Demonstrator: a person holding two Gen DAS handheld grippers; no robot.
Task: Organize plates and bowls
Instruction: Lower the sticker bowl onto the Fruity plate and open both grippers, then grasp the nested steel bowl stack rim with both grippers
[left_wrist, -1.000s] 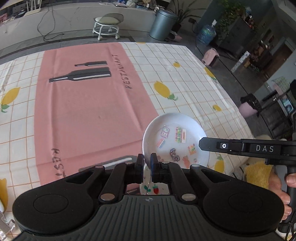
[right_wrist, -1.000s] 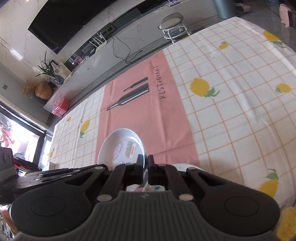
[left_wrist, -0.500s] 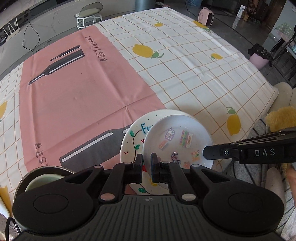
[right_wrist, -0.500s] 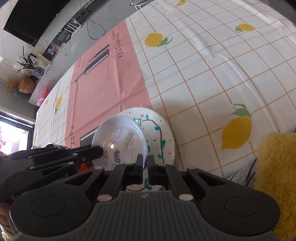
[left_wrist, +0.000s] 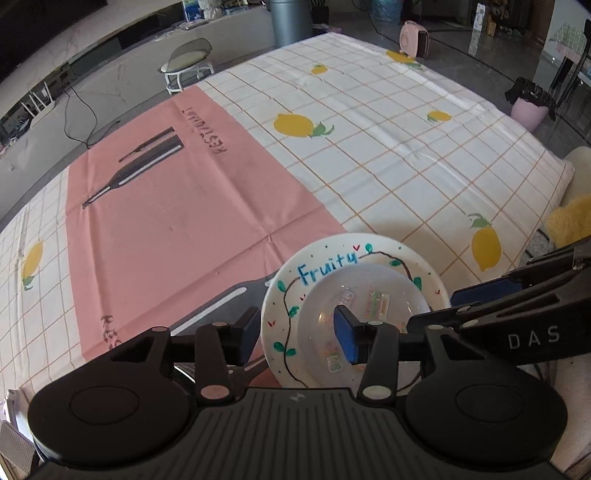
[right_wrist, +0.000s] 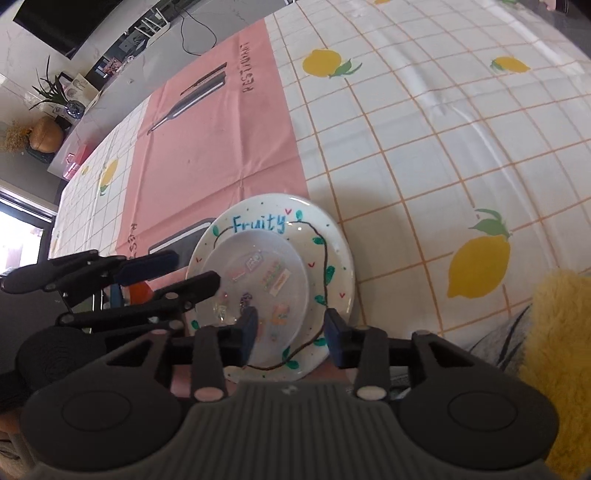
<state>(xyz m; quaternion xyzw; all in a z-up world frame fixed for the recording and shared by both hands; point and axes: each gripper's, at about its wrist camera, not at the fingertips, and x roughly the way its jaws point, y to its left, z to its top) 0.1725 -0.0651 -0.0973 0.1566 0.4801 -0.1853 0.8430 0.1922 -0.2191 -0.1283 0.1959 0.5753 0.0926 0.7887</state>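
With both the left gripper (left_wrist: 297, 334) and right gripper (right_wrist: 290, 330) opening around the bowl (left_wrist: 364, 325), a snagged finger could drag it off the plate (left_wrist: 291, 280) at lower centre.

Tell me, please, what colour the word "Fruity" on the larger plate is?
Blue lettering on the white larger plate, clearest in the right wrist view.

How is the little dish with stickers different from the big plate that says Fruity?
The dish is smaller than the plate. The dish lies on top, the plate underneath on the tablecloth. The dish shows small colourful stickers; the plate has blue writing and a green-leafed vine. Both are round and white.
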